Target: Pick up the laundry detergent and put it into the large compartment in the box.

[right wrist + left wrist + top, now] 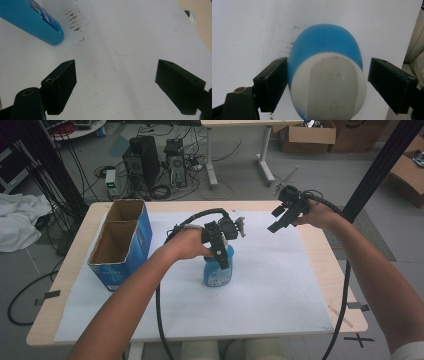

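The left gripper (223, 251) sits at the centre of the white sheet (280, 285), directly over the blue spray bottle (218, 272). In the left gripper view the bottle's white cap (329, 85) stands between the two black jaws: the jaw at 9 o'clock touches or nearly touches the bottle wall, while the jaw at 3 o'clock stands clear of it with a visible gap. The jaws are therefore spread around the bottle, not clamped on it. The bottle stands upright on the sheet, at 3 o'clock from the blue cardboard box (120, 242) and well apart from it.

The right gripper (282, 217) is held in the air farther back, at 1 o'clock from the bottle. In the right gripper view its jaws are wide apart with nothing between them; the bottle body shows at 10 o'clock, near a patch of brown marks (73, 21) on the sheet.

The box stands open-topped at the table's 9 o'clock edge, with two compartments, both seemingly unfilled.

Judged step: the left gripper is positioned for a grasp on the bottle, or has just let it go; the frames do not settle which. If a grasp follows, the next move calls for centring the jaws on the neck, closing evenly, then lifting straight up to avoid tipping.
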`<state>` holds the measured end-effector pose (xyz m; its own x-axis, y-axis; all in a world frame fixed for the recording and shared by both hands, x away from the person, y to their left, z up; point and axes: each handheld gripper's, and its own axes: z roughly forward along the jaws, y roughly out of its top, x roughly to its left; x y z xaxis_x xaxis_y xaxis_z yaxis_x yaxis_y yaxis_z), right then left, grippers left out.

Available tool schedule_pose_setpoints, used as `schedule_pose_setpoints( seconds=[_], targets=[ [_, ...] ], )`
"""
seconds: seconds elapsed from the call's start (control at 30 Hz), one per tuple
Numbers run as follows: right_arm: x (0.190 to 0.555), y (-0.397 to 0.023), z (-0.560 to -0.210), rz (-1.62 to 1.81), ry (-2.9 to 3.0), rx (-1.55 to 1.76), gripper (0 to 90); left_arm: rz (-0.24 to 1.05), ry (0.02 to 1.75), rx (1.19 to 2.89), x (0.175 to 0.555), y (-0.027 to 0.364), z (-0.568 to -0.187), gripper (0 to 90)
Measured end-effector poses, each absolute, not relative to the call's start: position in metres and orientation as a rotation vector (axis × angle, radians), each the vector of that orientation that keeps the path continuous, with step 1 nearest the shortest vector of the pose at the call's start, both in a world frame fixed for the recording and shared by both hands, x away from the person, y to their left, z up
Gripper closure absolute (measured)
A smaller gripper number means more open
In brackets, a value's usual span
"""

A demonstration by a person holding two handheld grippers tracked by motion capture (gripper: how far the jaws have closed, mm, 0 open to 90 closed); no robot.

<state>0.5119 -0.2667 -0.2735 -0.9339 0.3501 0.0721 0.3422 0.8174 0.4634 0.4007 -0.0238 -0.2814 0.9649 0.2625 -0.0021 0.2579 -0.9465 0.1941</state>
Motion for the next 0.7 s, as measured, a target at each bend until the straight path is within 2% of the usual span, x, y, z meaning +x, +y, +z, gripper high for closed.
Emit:
schedule_pose_setpoints(
  seconds=[0.7],
  targets=[
    [0.5121,-0.2692,-0.2732,0.767,2.977,0.572,17.6,0.046,0.396,2.907,0.4014,-0.0226,-0.2861,26.1]
  ],
)
